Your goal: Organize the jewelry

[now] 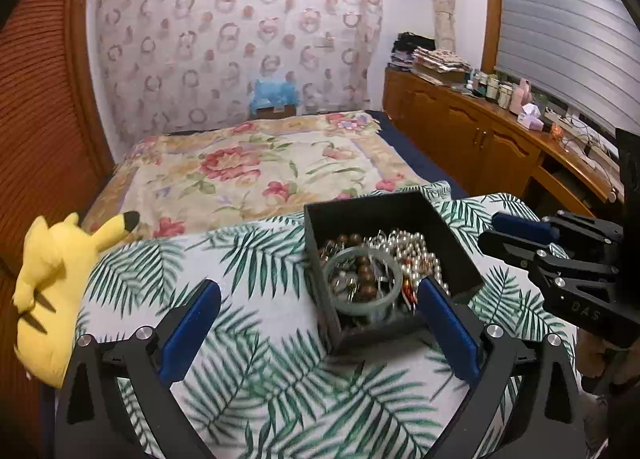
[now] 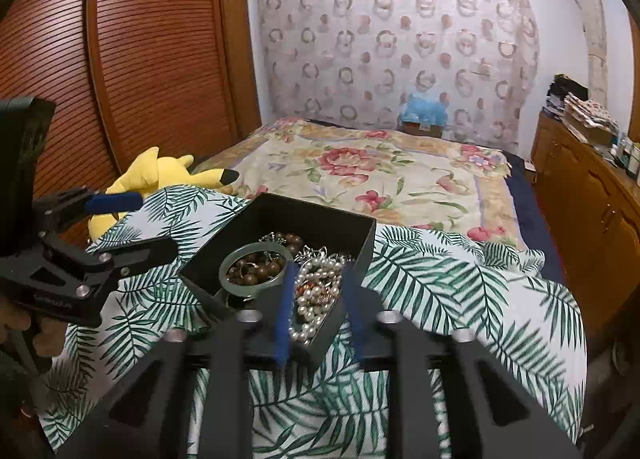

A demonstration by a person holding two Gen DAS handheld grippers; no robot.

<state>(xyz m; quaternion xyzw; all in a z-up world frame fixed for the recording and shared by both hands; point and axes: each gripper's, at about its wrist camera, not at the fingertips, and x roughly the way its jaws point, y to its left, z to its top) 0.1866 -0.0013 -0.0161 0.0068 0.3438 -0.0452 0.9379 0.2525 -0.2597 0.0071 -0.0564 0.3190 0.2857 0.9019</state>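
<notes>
A black open box [image 1: 448,231] [image 2: 224,255] sits on a palm-leaf cloth. It holds a pale green bangle [image 1: 362,283] [image 2: 253,269], brown bead strands [image 1: 362,273] [image 2: 256,273] and a pearl necklace [image 1: 416,251] [image 2: 316,299]. My left gripper [image 1: 320,303] is open wide, its fingers straddling the box's near left corner, just short of it. My right gripper [image 2: 318,299] is open with a narrow gap, its tips over the pearls at the box's near corner, holding nothing. It shows in the left wrist view [image 1: 516,237] too.
The palm-leaf cloth [image 1: 256,379] [image 2: 460,283] covers the near surface. A yellow plush toy [image 1: 52,279] [image 2: 160,175] lies at its left edge. Behind is a bed with a floral cover [image 1: 256,167]. A wooden dresser [image 1: 500,139] with bottles stands at right.
</notes>
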